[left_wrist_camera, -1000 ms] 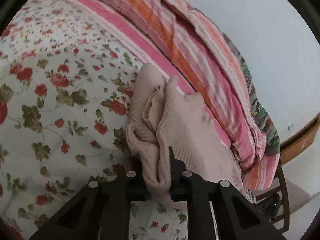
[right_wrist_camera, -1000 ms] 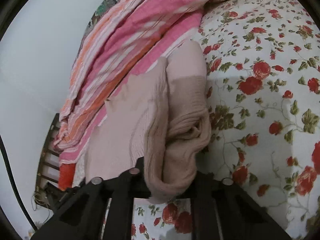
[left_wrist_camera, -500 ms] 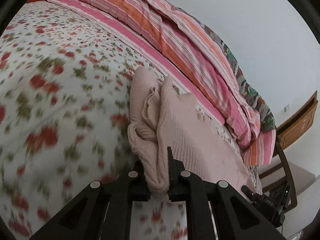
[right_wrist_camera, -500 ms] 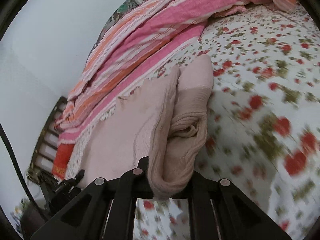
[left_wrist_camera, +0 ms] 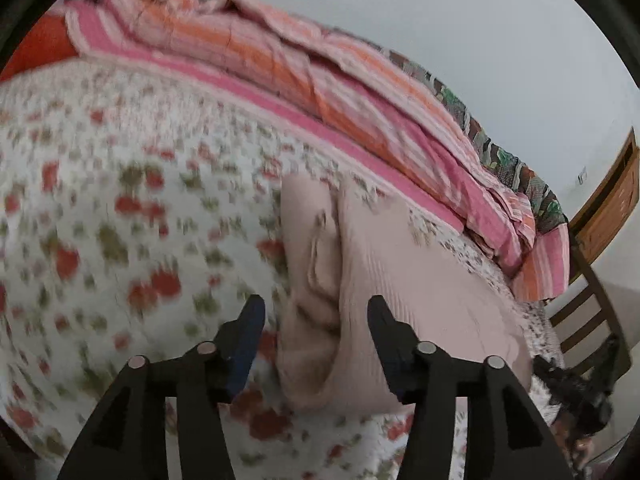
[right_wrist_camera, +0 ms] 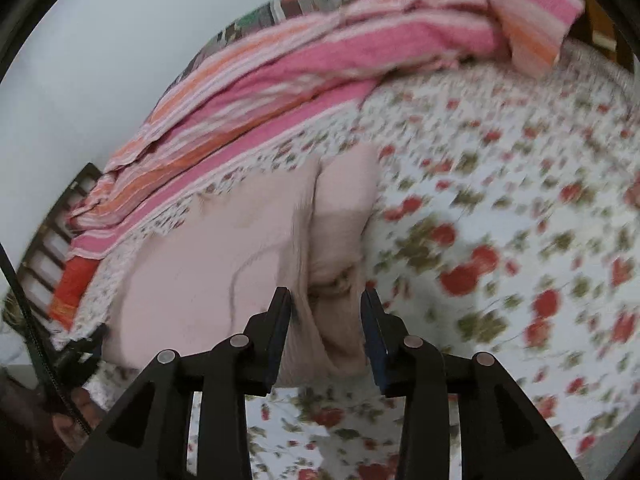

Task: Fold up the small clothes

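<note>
left gripper [left_wrist_camera: 316, 320]: jaws opening, standing wide on either side of the near edge of the pink knit garment [left_wrist_camera: 400, 280]; neither pad presses on the cloth, so nothing is held. right gripper [right_wrist_camera: 326, 312]: jaws opening, narrower gap, with the bunched near edge of the same garment [right_wrist_camera: 224, 256] between them; the left finger lies close against the cloth, but no grip is evident.

progress, as judged: one fold appears to be laid and is being released at both near corners. the garment lies doubled over, not yet a compact packet; a thick rolled ridge runs along one side. further folding and smoothing probably remain.

garment condition: pale pink ribbed knit, soft and thick, flat across the broad panel, gathered and puckered at the ridge. it rests on the floral bedsheet [left_wrist_camera: 120, 220], near the front edge of the bed.

beyond it: a striped pink and orange blanket [left_wrist_camera: 320, 92] lies heaped along the wall side, well apart from the grippers.
</note>
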A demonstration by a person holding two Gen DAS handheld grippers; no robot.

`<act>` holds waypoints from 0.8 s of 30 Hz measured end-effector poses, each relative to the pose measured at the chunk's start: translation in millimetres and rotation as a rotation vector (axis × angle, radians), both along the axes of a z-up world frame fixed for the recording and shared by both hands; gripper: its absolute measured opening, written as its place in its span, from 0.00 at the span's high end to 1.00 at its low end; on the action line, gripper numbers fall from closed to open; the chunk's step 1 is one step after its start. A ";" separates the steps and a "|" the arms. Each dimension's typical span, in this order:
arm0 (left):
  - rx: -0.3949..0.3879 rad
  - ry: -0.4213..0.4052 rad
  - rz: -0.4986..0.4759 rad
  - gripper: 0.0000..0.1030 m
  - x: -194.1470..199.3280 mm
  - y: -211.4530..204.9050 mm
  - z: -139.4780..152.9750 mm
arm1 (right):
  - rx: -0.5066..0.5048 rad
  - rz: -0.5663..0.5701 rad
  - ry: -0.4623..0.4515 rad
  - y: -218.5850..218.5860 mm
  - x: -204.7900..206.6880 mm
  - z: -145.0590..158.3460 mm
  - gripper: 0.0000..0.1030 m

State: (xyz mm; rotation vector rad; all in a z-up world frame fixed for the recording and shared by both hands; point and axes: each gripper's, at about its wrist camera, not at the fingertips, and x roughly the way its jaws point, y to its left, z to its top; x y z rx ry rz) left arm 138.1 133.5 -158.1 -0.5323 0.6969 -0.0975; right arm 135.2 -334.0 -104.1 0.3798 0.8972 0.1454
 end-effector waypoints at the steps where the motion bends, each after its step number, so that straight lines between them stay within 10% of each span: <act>1: 0.014 -0.003 -0.007 0.50 6.2 -0.3 3.6 | -0.036 -0.009 -0.023 2.5 -0.5 5.8 0.64; 9: 0.148 0.040 -0.006 0.49 62.6 -14.2 3.7 | -0.142 0.135 -0.111 90.0 33.3 21.9 0.64; 18: 0.133 0.021 -0.091 0.34 74.4 9.6 -12.1 | -0.351 0.240 0.002 184.6 83.1 -26.1 0.63; 24: 0.109 0.000 -0.028 0.35 81.2 35.2 -12.1 | -0.318 0.212 0.136 187.1 135.7 -31.8 0.63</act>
